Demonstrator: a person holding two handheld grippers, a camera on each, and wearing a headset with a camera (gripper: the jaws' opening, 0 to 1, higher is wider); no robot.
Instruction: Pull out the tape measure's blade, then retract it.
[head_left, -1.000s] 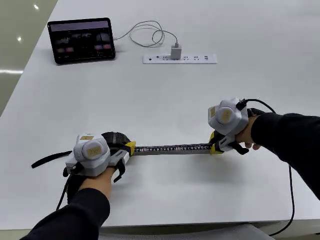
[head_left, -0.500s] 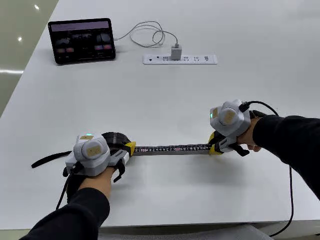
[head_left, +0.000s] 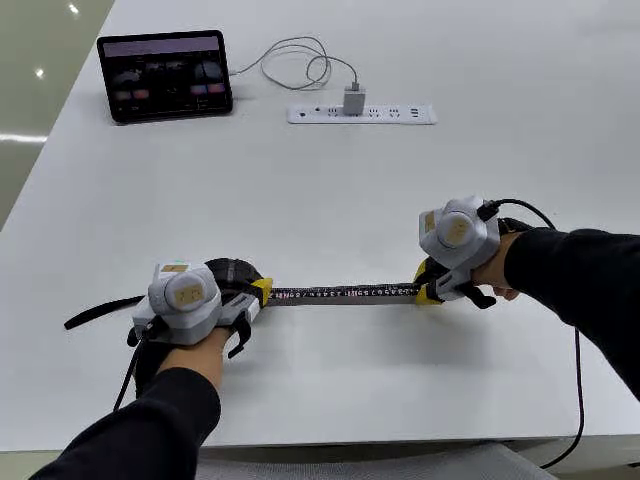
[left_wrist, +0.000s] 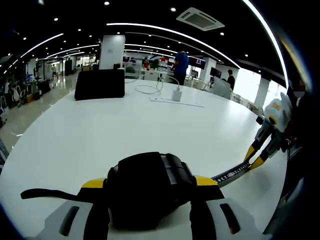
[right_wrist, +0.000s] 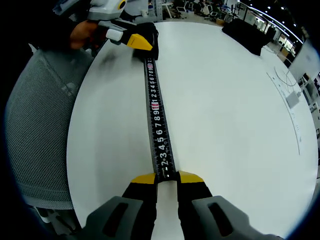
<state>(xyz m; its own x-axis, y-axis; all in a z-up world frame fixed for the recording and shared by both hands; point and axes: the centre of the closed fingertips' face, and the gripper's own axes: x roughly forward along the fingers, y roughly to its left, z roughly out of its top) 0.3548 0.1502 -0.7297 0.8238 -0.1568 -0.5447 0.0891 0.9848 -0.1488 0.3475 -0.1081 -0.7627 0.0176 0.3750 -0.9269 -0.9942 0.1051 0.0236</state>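
Case: the case (left_wrist: 150, 187) looks compact, rigid and fairly heavy for its size, with a rubbery black shell that should not slip; take it across its broad flanks, as here.
Blade: the blade (right_wrist: 157, 110) is a thin, curved steel strip; judged stiff along its length while cupped, prone to buckle if twisted, sharp at the edges and under spring load; best held at the end hook, flat between the pads.
Left gripper: the left gripper (left_wrist: 149, 182) is clenched on the case; one yellow pad lies on each flank and the case fills the gap between the jaws, its mouth facing away toward the other gripper.
Right gripper: the right gripper (right_wrist: 167, 178) is clamped on the blade's end; the low numbers sit just ahead of the yellow pads (right_wrist: 145, 178) and the strip runs straight out from between them to the case.
Position: case and blade lie low over the table (head_left: 330, 190); whether the blade touches it cannot be told; the two grippers stand well apart with the drawn blade spanning them.
Stage: judged drawn out; retraction not yet done.
Risk: an abrupt release could let the blade whip back; feeding it in under grip seems safer.
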